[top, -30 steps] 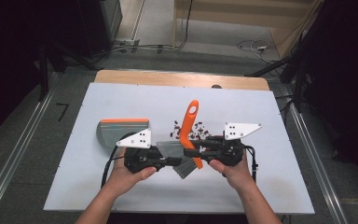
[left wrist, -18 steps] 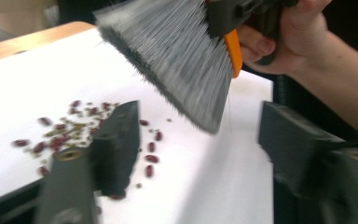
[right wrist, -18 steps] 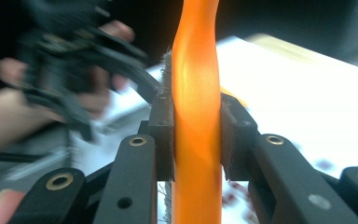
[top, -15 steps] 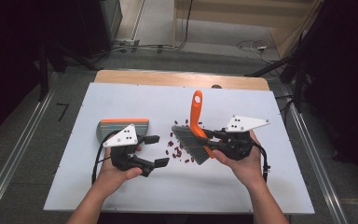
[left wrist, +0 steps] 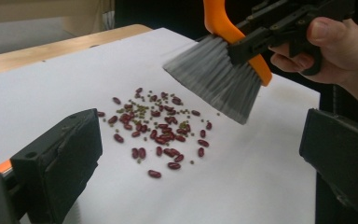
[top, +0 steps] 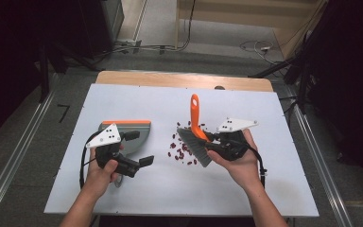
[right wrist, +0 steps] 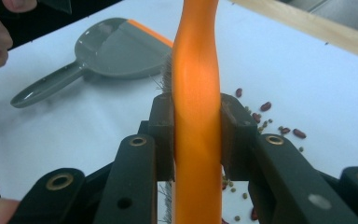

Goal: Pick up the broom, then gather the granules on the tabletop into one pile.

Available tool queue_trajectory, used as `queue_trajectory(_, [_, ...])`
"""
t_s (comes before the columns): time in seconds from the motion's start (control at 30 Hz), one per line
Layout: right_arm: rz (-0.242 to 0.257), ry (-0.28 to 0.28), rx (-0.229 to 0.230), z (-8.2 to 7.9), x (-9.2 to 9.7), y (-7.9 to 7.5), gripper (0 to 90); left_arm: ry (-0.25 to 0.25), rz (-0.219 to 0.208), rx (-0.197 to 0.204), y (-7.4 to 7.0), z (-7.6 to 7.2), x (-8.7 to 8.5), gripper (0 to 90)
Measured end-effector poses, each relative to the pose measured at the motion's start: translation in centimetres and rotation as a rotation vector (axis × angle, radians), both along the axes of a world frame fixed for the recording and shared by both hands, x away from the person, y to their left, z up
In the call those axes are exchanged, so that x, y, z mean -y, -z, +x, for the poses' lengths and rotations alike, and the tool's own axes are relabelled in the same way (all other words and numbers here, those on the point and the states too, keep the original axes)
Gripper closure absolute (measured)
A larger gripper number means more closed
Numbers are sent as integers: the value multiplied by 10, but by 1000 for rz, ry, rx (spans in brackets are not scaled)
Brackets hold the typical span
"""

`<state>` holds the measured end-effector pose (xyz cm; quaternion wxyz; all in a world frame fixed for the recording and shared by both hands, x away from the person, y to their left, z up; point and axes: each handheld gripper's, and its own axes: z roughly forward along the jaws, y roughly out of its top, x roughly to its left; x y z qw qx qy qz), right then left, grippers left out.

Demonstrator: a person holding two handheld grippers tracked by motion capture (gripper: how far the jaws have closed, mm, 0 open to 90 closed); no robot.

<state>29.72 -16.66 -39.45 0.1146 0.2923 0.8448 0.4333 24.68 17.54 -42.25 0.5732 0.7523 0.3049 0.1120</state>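
Right gripper (top: 211,143): my jaws clamp the orange brush (top: 196,124), tilted above beans (top: 180,151) at mid-table. Left gripper (top: 141,149): my jaws have just been opening, nothing between. Dustpan (top: 131,136): table, left.

White table cover (top: 246,189) over a wooden tabletop (top: 179,79), wood edge exposed at the far side. Metal rails (top: 9,165) flank the table; cables (top: 137,47) on the floor beyond.
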Motion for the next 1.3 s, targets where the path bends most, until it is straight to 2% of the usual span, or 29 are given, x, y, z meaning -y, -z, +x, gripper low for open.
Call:
queue_trajectory(0.17, [-35, -6, -47, 1, -16, 11, 687, -16, -1, 7, 1, 0, -8, 0])
queue_trajectory(0.27, [-79, 20, -70, 2, -26, 18, 686, -25, -6, 4, 1, 0, -13, 0])
queue_trajectory(0.37, [-57, 2, -109, 4, -34, 22, 686, -36, -8, 4, 3, -1, -18, 0])
queue_trajectory(0.47, [-60, -21, -135, 5, -47, 26, 686, -44, -7, 5, 3, -3, -22, 0])
queue_trajectory(0.6, [-71, -4, -171, 10, -65, 33, 685, -64, 7, 4, 1, -6, -25, 0])
queue_trajectory(0.67, [-70, -17, -181, 12, -71, 35, 685, -68, 8, 6, 2, -8, -26, 0])
queue_trajectory(0.83, [-44, -42, -264, 19, -87, 48, 685, -62, 16, 4, 14, -14, -27, 0])
queue_trajectory(0.87, [-46, -40, -274, 22, -89, 50, 684, -62, 16, 4, 14, -14, -27, 0])
queue_trajectory(0.9, [-52, -29, -282, 27, -89, 53, 685, -76, -10, -5, 19, -15, -30, 0])
queue_trajectory(0.97, [-61, -14, -296, 34, -89, 55, 684, -89, -16, 1, 19, -16, -31, 0])
queue_trajectory(1.07, [-95, 17, -305, 44, -86, 59, 682, -83, -6, 4, 22, -18, -30, 0])
queue_trajectory(1.2, [-101, 52, -342, 55, -78, 66, 673, -82, -5, -6, 27, -20, -33, 0])
queue_trajectory(1.3, [-105, 59, -350, 61, -74, 70, 670, -83, -1, -4, 28, -23, -33, 0])
